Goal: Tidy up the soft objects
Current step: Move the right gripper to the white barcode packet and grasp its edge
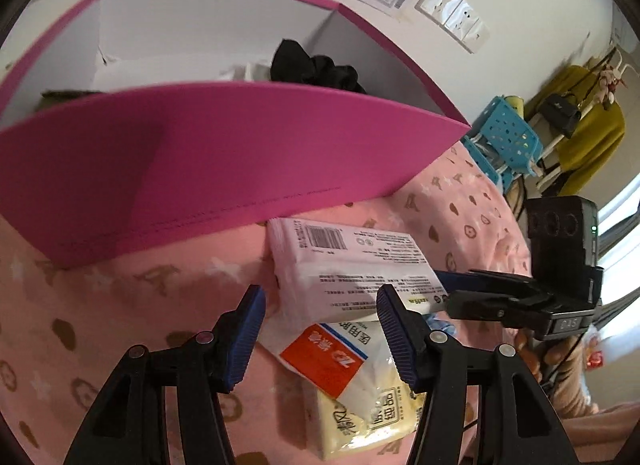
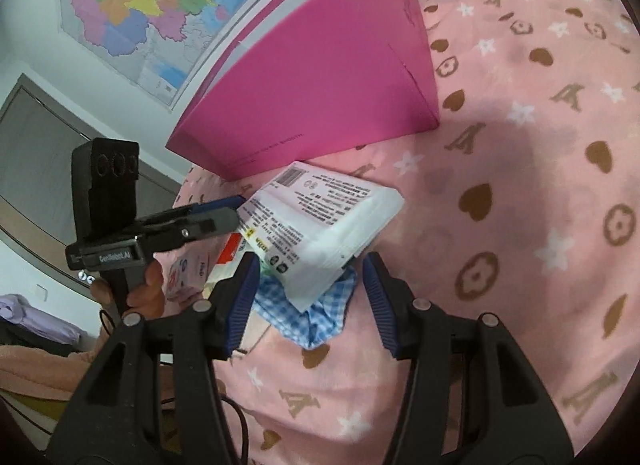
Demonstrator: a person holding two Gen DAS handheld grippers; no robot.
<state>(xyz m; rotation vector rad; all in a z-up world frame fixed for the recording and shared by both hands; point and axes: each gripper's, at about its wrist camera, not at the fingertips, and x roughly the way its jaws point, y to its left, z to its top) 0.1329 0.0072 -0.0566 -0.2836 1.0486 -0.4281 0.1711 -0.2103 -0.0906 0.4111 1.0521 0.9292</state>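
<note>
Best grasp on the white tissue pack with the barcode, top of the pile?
Probably the near short end of the white plastic tissue pack, which overhangs the blue checked cloth and sits raised off the pink bedspread. Come in low from the right gripper side, jaws open and spanning its thickness; the far end points toward the magenta box.

Each black plastic gripper (image 1: 320, 329) (image 2: 306, 297) has ribbed blue pads (image 1: 394, 333), silver pivot screws, and a boxy black three-lens camera module.
</note>
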